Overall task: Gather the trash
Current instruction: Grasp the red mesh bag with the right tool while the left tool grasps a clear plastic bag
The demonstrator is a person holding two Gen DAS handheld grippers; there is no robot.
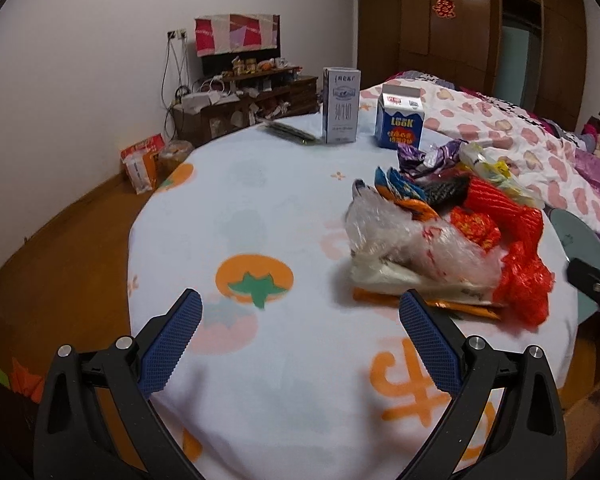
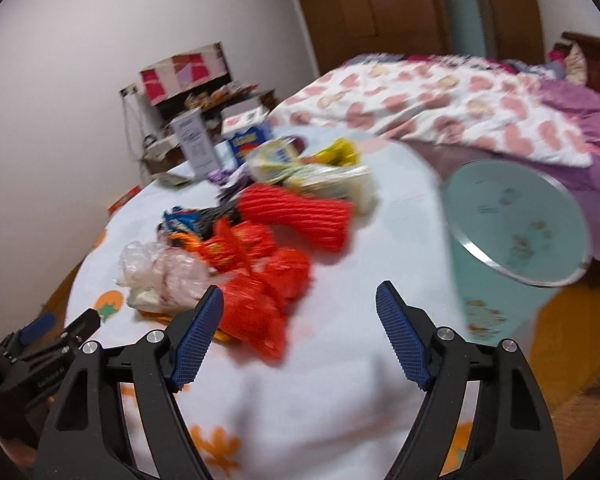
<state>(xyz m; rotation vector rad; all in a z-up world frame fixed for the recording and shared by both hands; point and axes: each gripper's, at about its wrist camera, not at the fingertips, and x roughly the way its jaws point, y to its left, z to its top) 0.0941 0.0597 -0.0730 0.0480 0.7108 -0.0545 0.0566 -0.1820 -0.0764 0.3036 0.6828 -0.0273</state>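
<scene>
The trash pile [image 1: 452,232] lies on the table [image 1: 260,208], ahead of the left gripper [image 1: 300,312] and off to the side of its right finger, whose tip sits just beside the flat orange wrapper [image 1: 452,306] under the heap. A crumpled clear plastic bag [image 1: 412,248] is the nearest piece, with a red plastic bag [image 1: 520,284] beside it, a red ribbed sleeve [image 1: 500,200] behind, and blue, purple and yellow wrappers further back. The left gripper's jaws stand wide apart, holding nothing.

From the right wrist view the red plastic bag [image 2: 260,312] lies just ahead of the right gripper [image 2: 300,304], closest to its left finger. Its jaws are also spread wide and empty.

Beyond the right finger of the right gripper stands a pale green bin [image 2: 512,220] beside the table edge; small scraps show inside it, too blurred to identify.

Far ahead of the left gripper two cartons stand upright, a tall grey-blue one [image 1: 341,105] and a shorter blue one [image 1: 400,117]. A quilt with pink hearts [image 1: 500,136] covers the bed behind.
</scene>
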